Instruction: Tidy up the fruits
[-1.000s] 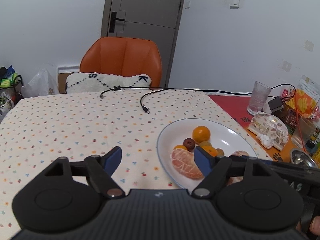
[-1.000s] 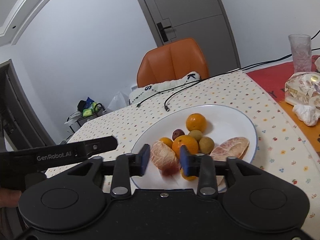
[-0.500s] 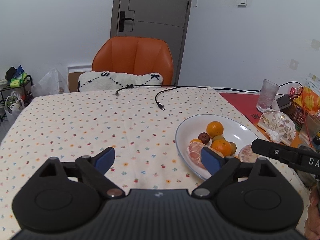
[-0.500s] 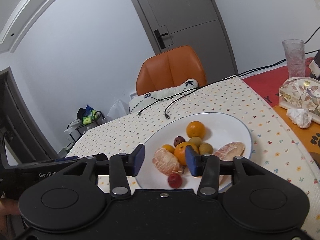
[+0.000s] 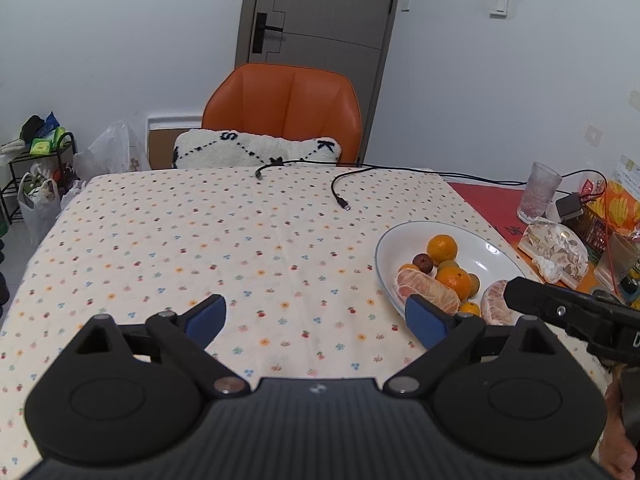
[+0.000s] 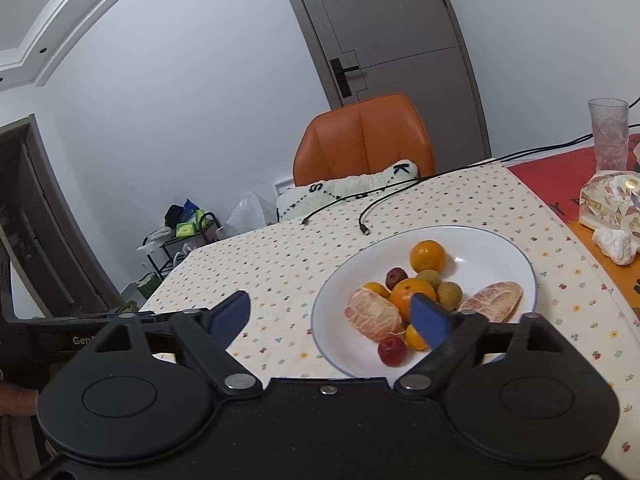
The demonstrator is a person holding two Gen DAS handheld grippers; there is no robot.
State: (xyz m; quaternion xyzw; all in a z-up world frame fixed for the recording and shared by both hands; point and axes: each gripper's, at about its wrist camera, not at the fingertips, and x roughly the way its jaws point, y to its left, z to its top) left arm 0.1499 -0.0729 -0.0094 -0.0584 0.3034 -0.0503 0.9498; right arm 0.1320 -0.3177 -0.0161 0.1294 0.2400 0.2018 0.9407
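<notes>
Pale walls and a grey door (image 5: 320, 12) back a table under a cream tablecloth (image 5: 192, 248) dotted with small flowers and cherries. Toward the table's right side sits a white plate (image 6: 496, 256) with a thin blue rim, and all the fruit lies on it: two peeled pomelo pieces, pinkish and veined, one (image 6: 374, 314) on the left and one (image 6: 494, 300) on the right; a larger orange (image 6: 412, 292) in the middle with another orange (image 6: 427, 256) behind it toward the far rim; a dark red jujube (image 6: 396, 277) between them, a brighter red jujube (image 6: 392, 351) at the near rim, and two dull green-brown round fruits (image 6: 449, 292) beside the middle orange. Two smaller orange fruits are partly hidden by the pomelo and a blue finger pad. The left gripper (image 5: 316, 318) hangs above bare cloth left of the plate, fingers spread wide and empty. The right gripper (image 6: 330, 316) hovers near the plate's front edge, likewise wide apart with nothing held, its right pad covering part of the fruit pile. Behind the table stands an orange chair (image 5: 284, 100) with a white cushion (image 5: 256, 152), black cables (image 5: 360, 176) trail over the far edge, and a glass (image 5: 540, 192) and tissue packets (image 5: 556, 248) crowd the red mat to the right.
</notes>
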